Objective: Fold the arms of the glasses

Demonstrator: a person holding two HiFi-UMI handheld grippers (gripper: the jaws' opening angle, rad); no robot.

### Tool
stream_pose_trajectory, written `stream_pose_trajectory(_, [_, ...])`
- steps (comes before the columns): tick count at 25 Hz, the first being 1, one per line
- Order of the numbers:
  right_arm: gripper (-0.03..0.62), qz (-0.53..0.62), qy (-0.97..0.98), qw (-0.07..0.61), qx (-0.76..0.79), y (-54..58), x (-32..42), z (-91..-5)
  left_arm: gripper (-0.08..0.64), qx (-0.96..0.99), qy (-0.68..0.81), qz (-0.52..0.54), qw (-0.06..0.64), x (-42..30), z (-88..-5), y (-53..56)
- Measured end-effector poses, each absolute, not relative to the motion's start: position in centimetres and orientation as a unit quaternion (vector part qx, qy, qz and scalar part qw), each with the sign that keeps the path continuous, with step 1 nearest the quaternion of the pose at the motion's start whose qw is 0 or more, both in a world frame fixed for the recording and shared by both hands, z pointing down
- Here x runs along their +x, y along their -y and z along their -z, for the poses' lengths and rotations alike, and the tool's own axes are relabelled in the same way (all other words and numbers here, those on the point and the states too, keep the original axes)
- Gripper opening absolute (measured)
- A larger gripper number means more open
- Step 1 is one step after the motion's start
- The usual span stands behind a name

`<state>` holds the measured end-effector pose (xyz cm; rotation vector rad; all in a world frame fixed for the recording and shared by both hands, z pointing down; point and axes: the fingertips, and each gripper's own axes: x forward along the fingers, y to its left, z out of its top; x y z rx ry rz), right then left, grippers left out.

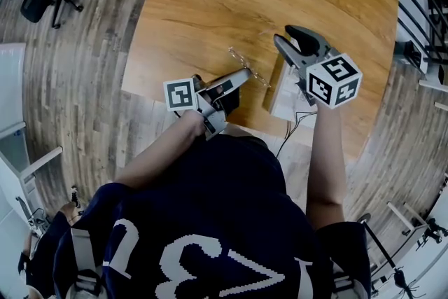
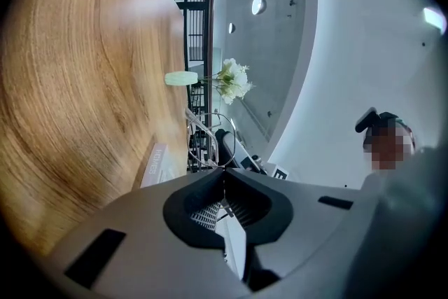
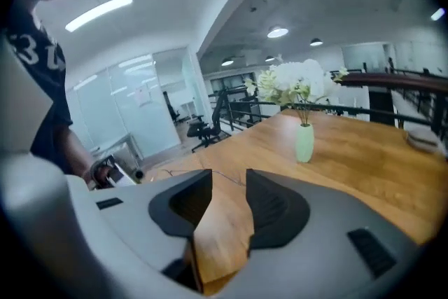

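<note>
Glasses (image 1: 250,68) seemingly pinched in left claw (image 1: 241,75), right claw (image 1: 283,35) open just beside.

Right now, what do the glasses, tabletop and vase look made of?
The glasses: likely thin metal wire, slim and pale. The tabletop: wood or veneer, satin sheen, flowing grain. The vase: pale green, matte, ceramic or frosted glass; can't tell which.

Glasses (image 1: 255,72) faint, arms indistinct

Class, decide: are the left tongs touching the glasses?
Touching. The left gripper view shows the left tongs shut on the thin wire frame of the glasses.
</note>
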<state>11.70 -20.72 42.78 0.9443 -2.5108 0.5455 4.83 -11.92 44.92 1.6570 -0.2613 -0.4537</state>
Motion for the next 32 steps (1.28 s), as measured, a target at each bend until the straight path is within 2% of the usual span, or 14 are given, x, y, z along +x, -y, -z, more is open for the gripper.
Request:
stream_pose_trajectory(4, [0.161,-0.107,0.897,0.320,0.285,21.1,11.0,-45.2,0.018,0.729,0.108,0.190,0.649,5.1,-44.9,11.5])
stream_pose_trajectory(6, [0.157,-0.088,0.891,0.358,0.266,21.0,10.9,-46.3,0.018,0.728,0.109,0.190,0.650,5.0,-44.9,11.4])
stream_pose_trajectory(12, [0.067,-0.089,0.893,0.385,0.215,17.8,10.6,-46.8,0.018,0.718,0.128,0.206,0.652,4.0,-45.2,12.2])
stream_pose_trajectory(19, [0.051,-0.035,0.893,0.443,0.071,10.4,8.7,-48.5,0.018,0.722,0.133,0.197,0.650,3.7,-45.6,12.7])
stream_pose_trajectory(24, [0.052,-0.063,0.893,0.431,0.113,10.6,9.8,-49.1,0.018,0.715,0.143,0.195,0.656,3.8,-46.3,12.8])
stream_pose_trajectory(32, [0.069,-0.145,0.877,0.355,0.289,13.2,14.2,-48.5,0.020,0.674,0.224,0.177,0.681,3.8,-51.4,13.9])
